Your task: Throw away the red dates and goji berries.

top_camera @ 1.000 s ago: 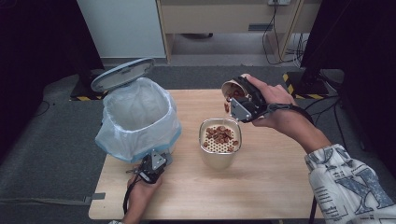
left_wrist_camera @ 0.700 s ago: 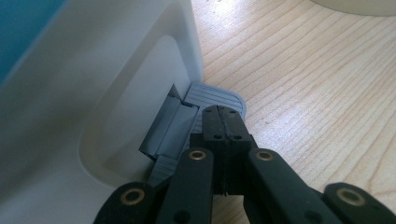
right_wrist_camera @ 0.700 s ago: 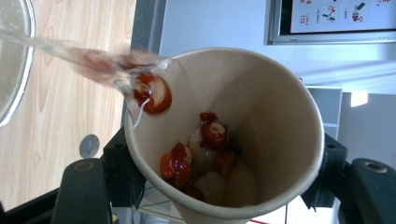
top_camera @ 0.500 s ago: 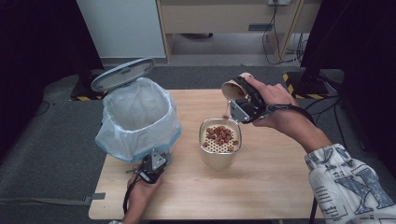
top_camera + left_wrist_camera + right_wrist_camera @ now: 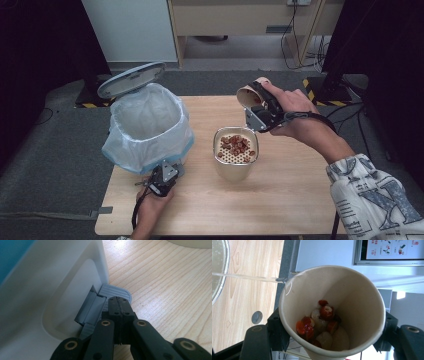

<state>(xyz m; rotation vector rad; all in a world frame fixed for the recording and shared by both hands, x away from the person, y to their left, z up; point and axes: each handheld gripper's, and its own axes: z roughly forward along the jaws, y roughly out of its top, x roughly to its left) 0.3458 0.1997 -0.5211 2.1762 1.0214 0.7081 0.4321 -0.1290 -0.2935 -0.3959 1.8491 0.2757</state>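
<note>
A white pedal bin [image 5: 150, 125] with a plastic liner stands at the table's left, its grey lid [image 5: 131, 79] raised. My left gripper [image 5: 167, 175] is at the bin's foot. Seen from the left gripper view, the left gripper [image 5: 120, 302] is shut and its tips rest on the grey pedal [image 5: 113, 290]. My right gripper [image 5: 257, 102] is shut on a paper cup [image 5: 248, 92], tilted above the far side of a beige container [image 5: 235, 170]. Red pieces lie on that container's perforated strainer [image 5: 236, 147]. In the right gripper view the cup [image 5: 352, 297] holds red and white fruit bits [image 5: 322, 322].
The wooden table [image 5: 290, 210] has bare surface in front and to the right of the container. Grey floor surrounds it, with a cabinet and cables at the back. The person's patterned sleeve [image 5: 375, 195] comes in from the lower right.
</note>
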